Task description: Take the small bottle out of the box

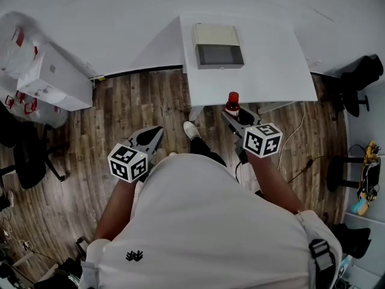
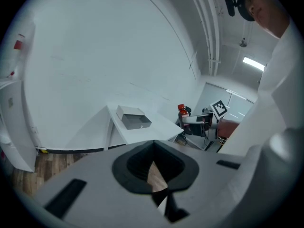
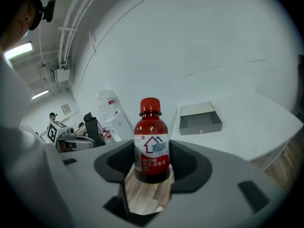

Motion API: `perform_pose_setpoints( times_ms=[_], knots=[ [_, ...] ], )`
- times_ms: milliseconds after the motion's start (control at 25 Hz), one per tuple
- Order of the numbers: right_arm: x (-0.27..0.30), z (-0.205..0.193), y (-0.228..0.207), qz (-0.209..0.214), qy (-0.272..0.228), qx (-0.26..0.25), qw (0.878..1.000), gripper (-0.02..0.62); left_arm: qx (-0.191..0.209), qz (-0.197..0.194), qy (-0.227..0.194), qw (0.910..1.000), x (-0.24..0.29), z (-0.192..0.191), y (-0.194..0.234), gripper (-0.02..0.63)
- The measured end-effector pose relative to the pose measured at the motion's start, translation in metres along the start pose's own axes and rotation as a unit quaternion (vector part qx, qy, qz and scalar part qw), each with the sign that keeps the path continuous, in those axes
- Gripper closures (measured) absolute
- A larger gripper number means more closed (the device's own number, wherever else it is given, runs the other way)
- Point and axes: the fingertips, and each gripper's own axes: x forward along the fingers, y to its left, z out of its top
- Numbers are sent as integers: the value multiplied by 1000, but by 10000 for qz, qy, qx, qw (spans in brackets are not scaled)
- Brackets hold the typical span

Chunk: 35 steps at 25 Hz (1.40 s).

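A small dark-red bottle (image 1: 232,104) with a red cap and a white-and-red label stands upright between the jaws of my right gripper (image 1: 234,116), held over the floor just off the front edge of the white table (image 1: 271,65). In the right gripper view the bottle (image 3: 151,144) fills the gap of that gripper (image 3: 151,170), whose pads press its sides. The open grey box (image 1: 219,46) lies at the table's far side, its inside bare. My left gripper (image 1: 153,135) hangs over the wooden floor, left of the table, jaws together and holding nothing.
A white cabinet (image 1: 57,80) with plastic bags stands at the left wall. Black chairs are at the left (image 1: 30,161) and the far right (image 1: 361,77). The person's foot (image 1: 191,130) is under the table's front edge.
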Motion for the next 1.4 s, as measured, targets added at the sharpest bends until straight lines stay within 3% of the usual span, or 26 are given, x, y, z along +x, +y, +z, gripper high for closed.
perform_pose_setpoints(
  times_ms=[1400],
  knots=[
    [-13,1,7,25,-209,-5,9998,373,-144,47,45,9999,-6,-18,-8,600]
  ],
)
